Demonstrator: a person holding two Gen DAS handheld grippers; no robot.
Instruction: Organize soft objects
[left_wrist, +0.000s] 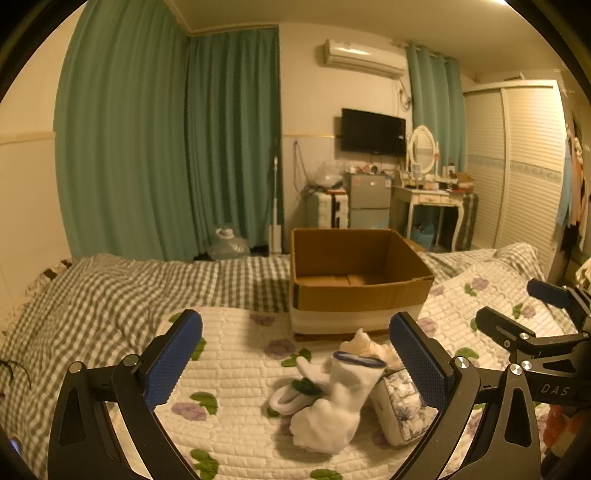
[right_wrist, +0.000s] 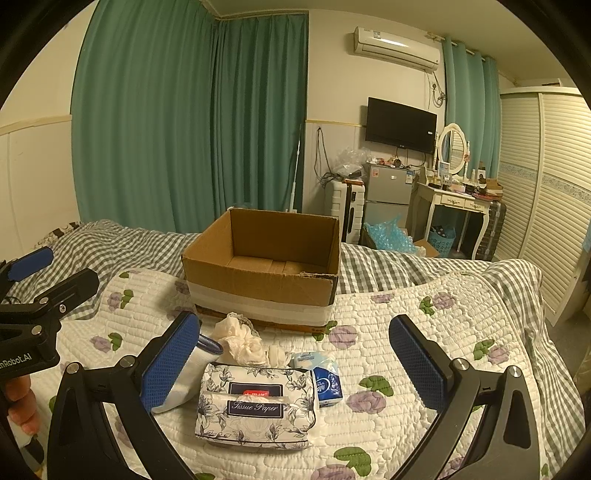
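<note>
Left gripper (left_wrist: 295, 358) and right gripper (right_wrist: 295, 360), both spread, nothing held.
Socks (left_wrist: 332, 398), tissue pack (right_wrist: 255, 406) lie w/in reach, just before the empty box (right_wrist: 266, 266) (likely drop spot).

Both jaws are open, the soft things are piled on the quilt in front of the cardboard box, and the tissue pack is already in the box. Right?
Not quite. The tissue pack is not in the cardboard box; the right wrist view shows it lying on the quilt in front of the box, whose visible interior looks empty. The rest holds: both jaws are open.

black hand-held gripper (left_wrist: 295, 362) frame, blue dimpled pads (left_wrist: 173, 362), silver screws
</note>
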